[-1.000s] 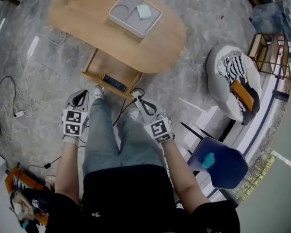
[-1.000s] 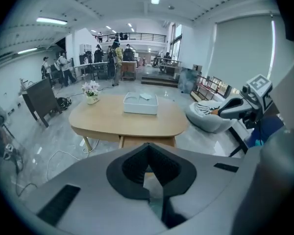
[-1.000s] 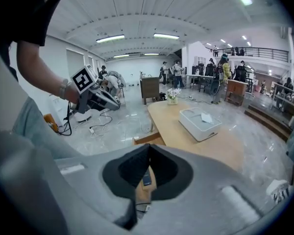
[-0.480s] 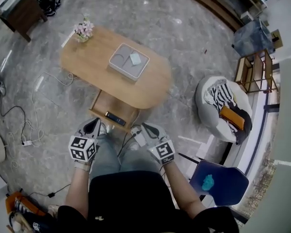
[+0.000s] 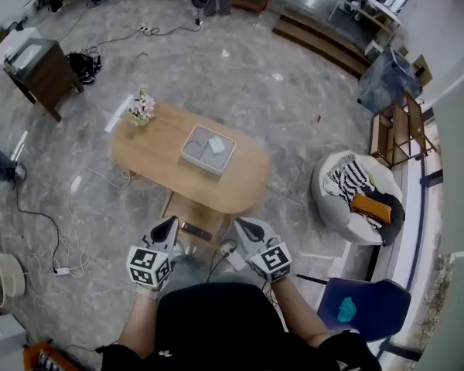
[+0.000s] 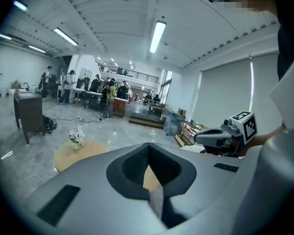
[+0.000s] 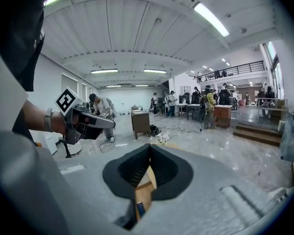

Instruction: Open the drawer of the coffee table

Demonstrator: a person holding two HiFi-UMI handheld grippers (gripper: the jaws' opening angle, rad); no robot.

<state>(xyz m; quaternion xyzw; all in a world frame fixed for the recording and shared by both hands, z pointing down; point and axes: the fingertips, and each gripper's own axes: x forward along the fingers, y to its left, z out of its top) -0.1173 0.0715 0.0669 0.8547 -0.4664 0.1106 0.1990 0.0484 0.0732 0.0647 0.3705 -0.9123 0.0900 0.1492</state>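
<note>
Both empty, jaws pressed together: left gripper (image 5: 168,224) and right gripper (image 5: 243,224) sit side by side in front of the person, tips angled slightly down. The drawer (image 5: 192,216) is just ahead of and below both tips, pulled out from under the coffee table (image 5: 155,161), with a dark flat item (image 5: 196,231) inside. My read: the pull is done and nothing needs gripping, hence closed and clear. Head view gives the full layout. Right gripper view catches only a drawer sliver through its jaw notch. Left gripper view adds the flower vase (image 6: 76,137) beyond its tips, no clear drawer.
</note>
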